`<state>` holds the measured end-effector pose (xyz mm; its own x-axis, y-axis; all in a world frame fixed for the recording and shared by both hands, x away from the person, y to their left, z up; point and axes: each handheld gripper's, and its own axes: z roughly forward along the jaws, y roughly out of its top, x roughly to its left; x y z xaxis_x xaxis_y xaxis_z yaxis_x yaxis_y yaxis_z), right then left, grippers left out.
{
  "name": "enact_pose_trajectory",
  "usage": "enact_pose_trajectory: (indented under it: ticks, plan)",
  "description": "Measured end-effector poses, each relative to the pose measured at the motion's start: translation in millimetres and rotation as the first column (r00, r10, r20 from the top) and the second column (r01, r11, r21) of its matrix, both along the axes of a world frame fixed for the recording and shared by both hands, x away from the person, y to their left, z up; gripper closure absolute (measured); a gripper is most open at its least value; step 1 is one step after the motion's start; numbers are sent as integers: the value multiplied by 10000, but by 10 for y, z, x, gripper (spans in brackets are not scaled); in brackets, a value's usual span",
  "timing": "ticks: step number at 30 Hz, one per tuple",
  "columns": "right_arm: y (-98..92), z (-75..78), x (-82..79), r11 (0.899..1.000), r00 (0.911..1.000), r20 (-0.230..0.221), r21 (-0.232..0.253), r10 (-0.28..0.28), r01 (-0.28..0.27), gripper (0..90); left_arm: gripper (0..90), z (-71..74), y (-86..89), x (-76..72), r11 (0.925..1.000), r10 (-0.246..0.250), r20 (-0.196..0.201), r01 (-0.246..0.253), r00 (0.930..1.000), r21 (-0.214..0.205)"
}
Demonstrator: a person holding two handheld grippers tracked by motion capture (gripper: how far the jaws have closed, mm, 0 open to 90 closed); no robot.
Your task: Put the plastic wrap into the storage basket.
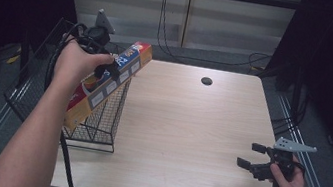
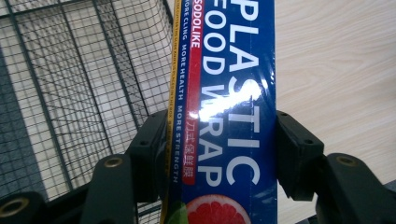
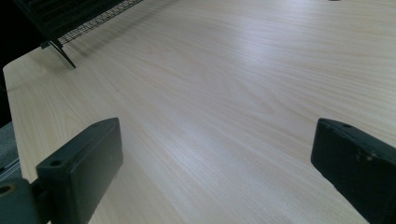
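A long blue and yellow plastic wrap box is held slantwise over the right rim of the black wire basket at the table's left. My left gripper is shut on it. In the left gripper view both black pads press the sides of the plastic wrap box, above the basket's mesh. My right gripper rests near the table's front right, open, with nothing between its jaws. The right gripper view has its wide-apart pads over bare wood.
The light wooden table has a dark round hole near its far edge. The basket's corner appears far off in the right gripper view. Cables hang behind the table, and dark curtains flank both sides.
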<state>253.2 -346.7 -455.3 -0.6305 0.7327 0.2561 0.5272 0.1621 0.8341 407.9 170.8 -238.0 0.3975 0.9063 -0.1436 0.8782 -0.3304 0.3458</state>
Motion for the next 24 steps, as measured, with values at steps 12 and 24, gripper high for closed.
enact_pose_trajectory:
  ticks: [12, 24]
  plan:
    - [9, -1, -1, 10000, 10000, 32, -51, 24, -24, 21, 438, 6, 144, -16, 9994, 355, -28, -355, 9994, -8]
    - [29, -4, -1, 9998, 10000, -7, -177, 59, -60, 21, 438, 11, 272, -11, 9975, 712, -13, -712, 9975, 21]
